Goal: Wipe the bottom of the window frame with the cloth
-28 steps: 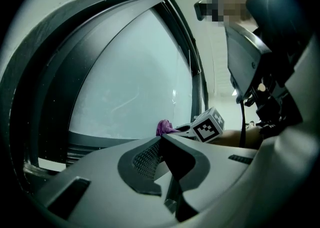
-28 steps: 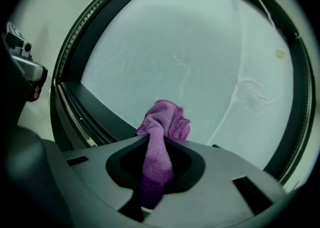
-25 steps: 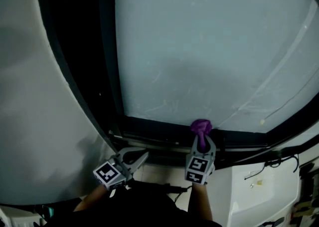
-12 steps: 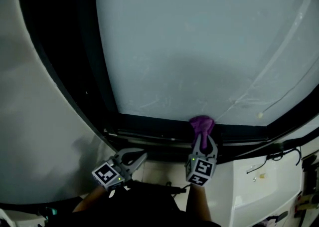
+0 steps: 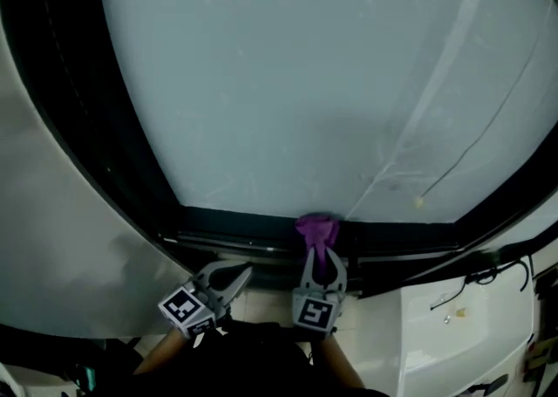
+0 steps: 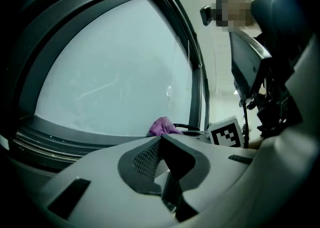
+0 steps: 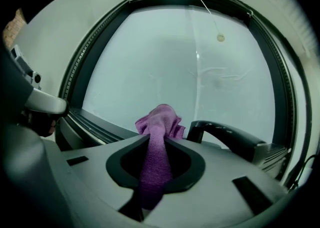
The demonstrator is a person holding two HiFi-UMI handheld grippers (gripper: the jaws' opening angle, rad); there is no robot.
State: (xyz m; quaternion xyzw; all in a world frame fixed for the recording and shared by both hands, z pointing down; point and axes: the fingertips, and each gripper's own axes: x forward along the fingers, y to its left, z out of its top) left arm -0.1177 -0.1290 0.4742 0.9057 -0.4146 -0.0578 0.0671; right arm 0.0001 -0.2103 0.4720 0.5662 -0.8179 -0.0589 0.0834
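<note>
Now | my right tool (image 5: 319,263) clamps the cloth (image 5: 316,231) | cloth bunch lies against bottom window frame (image 5: 235,222), straight ahead | frame runs left-right | left tool (image 5: 235,276) pinched together, empty, alongside

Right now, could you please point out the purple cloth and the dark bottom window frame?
Purple cloth (image 5: 316,231), head view, on its bunched tip.
Dark bottom window frame (image 5: 235,222), head view, on the rail left of the cloth.
</note>
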